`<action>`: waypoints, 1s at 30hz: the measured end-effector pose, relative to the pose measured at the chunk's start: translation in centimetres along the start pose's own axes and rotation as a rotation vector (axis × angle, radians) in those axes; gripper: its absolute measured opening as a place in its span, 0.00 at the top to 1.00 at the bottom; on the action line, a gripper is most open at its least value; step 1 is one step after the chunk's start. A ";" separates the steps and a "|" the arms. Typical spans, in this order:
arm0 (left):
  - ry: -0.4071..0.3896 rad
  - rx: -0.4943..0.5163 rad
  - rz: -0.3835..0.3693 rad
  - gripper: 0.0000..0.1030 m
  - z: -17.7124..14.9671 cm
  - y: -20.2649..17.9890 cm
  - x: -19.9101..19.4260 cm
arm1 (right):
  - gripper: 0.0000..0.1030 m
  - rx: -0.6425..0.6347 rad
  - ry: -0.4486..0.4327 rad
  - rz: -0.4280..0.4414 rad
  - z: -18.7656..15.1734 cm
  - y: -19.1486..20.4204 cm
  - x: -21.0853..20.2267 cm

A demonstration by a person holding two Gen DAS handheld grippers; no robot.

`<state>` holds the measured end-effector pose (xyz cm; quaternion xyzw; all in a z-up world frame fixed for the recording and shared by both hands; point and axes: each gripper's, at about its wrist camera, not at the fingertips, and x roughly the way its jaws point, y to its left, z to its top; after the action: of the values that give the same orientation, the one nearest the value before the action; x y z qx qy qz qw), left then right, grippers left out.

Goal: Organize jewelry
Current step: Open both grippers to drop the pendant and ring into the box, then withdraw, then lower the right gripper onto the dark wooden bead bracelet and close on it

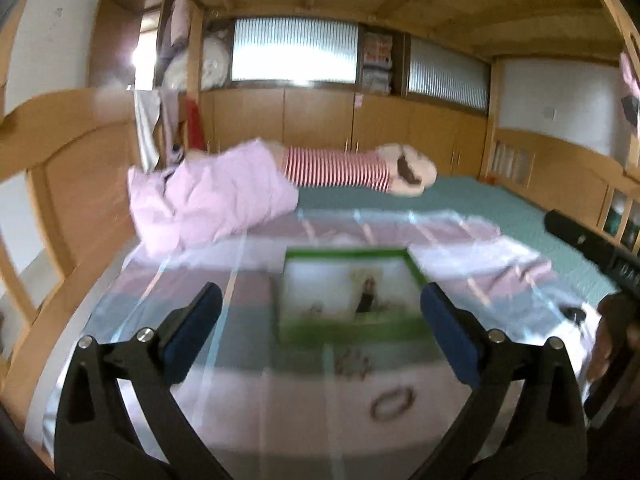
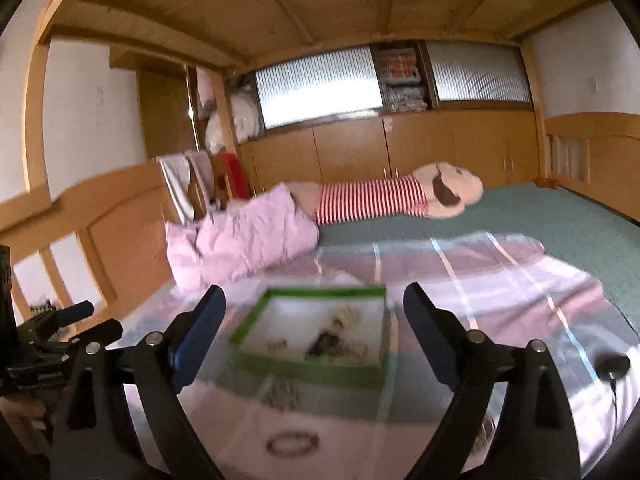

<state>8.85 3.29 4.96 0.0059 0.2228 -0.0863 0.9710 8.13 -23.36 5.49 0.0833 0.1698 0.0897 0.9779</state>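
Observation:
A shallow green-rimmed box point(image 1: 416, 270) point(image 2: 256, 310) lies on the plaid sheet, with several small jewelry pieces point(image 2: 332, 344) inside. In front of it lie a loose tangle of jewelry point(image 1: 352, 362) point(image 2: 282, 394) and a beaded bracelet ring point(image 1: 392, 400) point(image 2: 292, 444). My left gripper point(image 1: 320, 334) is open and empty, hovering above the box's near edge. My right gripper point(image 2: 314, 332) is open and empty, also facing the box. The left gripper shows at the right view's left edge point(image 2: 60, 332); the right one at the left view's right edge point(image 1: 592, 248).
A pink pillow point(image 1: 208, 196) point(image 2: 244, 232) and a long striped plush toy point(image 1: 348, 168) point(image 2: 384, 196) lie behind the box on the green mattress point(image 2: 540, 216). A wooden bed rail point(image 1: 60, 168) runs on the left. A small black disc with a cord point(image 2: 612, 366) lies at right.

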 end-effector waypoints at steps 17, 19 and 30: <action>0.177 0.008 -0.036 0.04 -7.6 -2.5 -1.0 | 0.14 -0.089 0.274 0.000 -9.3 3.5 0.8; 0.187 0.008 -0.039 0.04 -7.7 -2.5 -0.9 | 0.14 -0.089 0.274 -0.001 -9.4 3.3 0.9; 0.202 0.015 -0.045 0.04 -7.8 -2.8 -0.2 | 0.14 -0.086 0.277 -0.005 -9.5 3.1 0.9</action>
<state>4.83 0.94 -1.93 0.0166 0.3190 -0.1087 0.9413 5.23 -18.92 -3.01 0.0278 0.2994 0.1051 0.9479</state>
